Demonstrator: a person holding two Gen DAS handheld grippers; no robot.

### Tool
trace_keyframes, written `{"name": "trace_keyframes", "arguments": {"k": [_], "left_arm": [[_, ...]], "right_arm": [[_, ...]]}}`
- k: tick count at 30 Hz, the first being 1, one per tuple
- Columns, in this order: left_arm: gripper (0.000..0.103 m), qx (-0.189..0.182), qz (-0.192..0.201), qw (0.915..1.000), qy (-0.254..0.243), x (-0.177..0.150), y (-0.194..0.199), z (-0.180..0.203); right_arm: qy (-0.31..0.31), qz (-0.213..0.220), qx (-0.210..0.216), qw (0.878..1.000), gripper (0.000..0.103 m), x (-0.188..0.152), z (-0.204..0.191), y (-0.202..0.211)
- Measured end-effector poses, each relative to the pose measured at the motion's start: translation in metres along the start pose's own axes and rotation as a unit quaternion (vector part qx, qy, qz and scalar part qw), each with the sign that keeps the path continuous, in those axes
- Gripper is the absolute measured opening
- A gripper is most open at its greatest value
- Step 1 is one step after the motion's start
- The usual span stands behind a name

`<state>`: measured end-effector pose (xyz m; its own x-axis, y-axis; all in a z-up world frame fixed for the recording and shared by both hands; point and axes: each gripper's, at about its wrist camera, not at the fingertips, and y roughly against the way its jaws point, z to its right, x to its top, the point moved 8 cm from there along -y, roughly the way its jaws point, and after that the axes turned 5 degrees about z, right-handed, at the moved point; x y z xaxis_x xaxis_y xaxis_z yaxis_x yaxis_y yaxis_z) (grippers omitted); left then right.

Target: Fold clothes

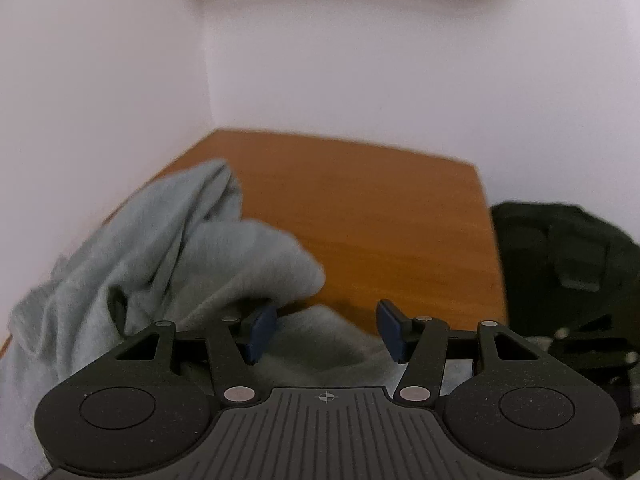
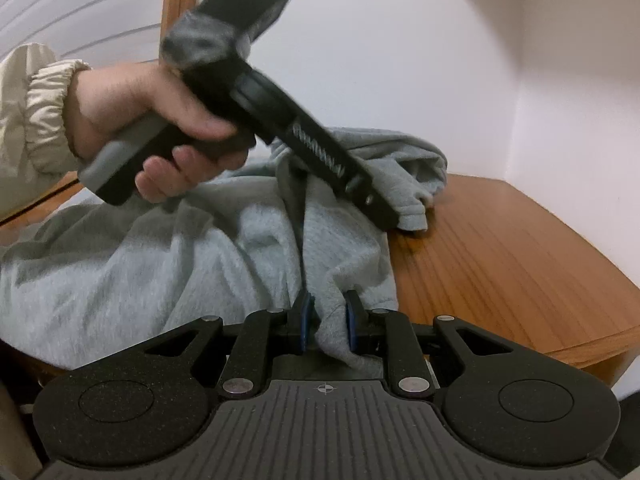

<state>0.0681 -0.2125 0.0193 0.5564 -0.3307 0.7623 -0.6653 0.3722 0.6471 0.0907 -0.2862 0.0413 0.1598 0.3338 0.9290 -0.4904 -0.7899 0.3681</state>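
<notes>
Crumpled light grey fleece sweatshirt [image 2: 168, 256] lies heaped on the orange-brown wooden desk [image 2: 500, 248], bulk at 9 o'clock in the right wrist view, one cuffed end reaching out to 1 o'clock by the white wall corner. In the left wrist view the same garment [image 1: 160, 248] fills 8 to 10 o'clock, bare desk [image 1: 380, 208] from 12 to 2.

Right gripper [image 2: 327, 322]: jaws nearly closed, blue pads pinching a fold of the grey fabric, cloth bunched between them and hanging down toward the gripper body.

Left gripper [image 1: 327, 330]: jaws about half open, nothing clamped; grey cloth lies below and behind the gap, left blue pad just beside a fabric lobe, whether it touches cannot be told. Seen from the right wrist camera, the left gripper's black body slants over the garment from 11 o'clock, blurred, held by a bare hand [image 2: 160, 128] coming out of a cream elastic-cuffed sleeve [image 2: 36, 120].

Dark green-black bag-like bundle [image 1: 568, 264] at 3 o'clock off the desk edge, contents not visible.

No readable writing or brand; only a small crosshair mark on each gripper body.
</notes>
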Motion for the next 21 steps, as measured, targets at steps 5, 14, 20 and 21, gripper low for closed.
{"name": "trace_keyframes", "arguments": {"k": [5,14,20,21], "left_arm": [[0.036,-0.002,-0.007,0.9998,-0.017,-0.012,-0.003,-0.002],[0.007,-0.040,0.098,0.9943,0.012,-0.026,0.043,-0.016],[0.007,-0.047,0.107,0.9923,0.040,-0.050,0.060,-0.026],[0.007,-0.047,0.105,0.9925,0.041,-0.055,0.062,-0.027]], "right_arm": [[-0.008,-0.003,-0.002,1.000,0.022,0.001,0.000,-0.001],[-0.042,0.019,-0.031,0.998,0.051,0.002,0.016,0.006],[-0.061,0.060,-0.015,0.996,0.028,0.010,0.014,0.014],[-0.051,0.055,-0.004,0.997,0.026,0.010,0.009,0.013]]}}
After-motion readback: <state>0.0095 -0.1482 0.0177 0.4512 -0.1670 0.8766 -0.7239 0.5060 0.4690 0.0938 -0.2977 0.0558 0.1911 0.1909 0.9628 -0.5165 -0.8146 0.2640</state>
